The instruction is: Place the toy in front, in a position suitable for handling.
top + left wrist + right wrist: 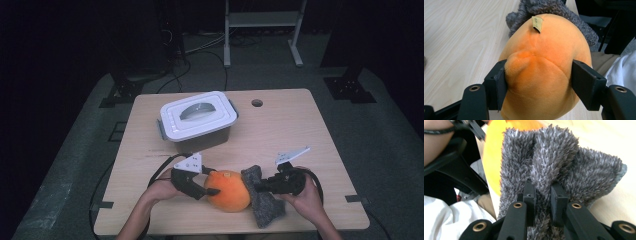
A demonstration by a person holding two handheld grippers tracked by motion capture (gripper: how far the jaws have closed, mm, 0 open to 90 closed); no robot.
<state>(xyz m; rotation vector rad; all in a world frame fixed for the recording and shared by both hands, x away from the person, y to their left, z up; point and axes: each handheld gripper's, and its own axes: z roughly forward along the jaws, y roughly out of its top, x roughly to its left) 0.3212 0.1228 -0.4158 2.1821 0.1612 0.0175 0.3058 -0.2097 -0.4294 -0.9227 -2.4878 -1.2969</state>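
**Both grips made, box still lidded**

The left hand-held gripper [537, 82] squeezes the orange plush ball [546, 65] between its jaws. Just beside it, the right hand-held gripper [542, 195] pinches a fold of grey fuzzy cloth [554, 162]. Beyond both, the lidded container [197, 120] sits untouched on the bench [290, 125]; whatever comes next looks undone.

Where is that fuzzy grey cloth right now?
In the high view the grey cloth sits near the table's front edge, right of centre, pinched by the right gripper and pressed against the orange plush.

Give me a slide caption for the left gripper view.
Left gripper squeezing an orange plush toy, grey fuzzy cloth behind it on the wooden table.
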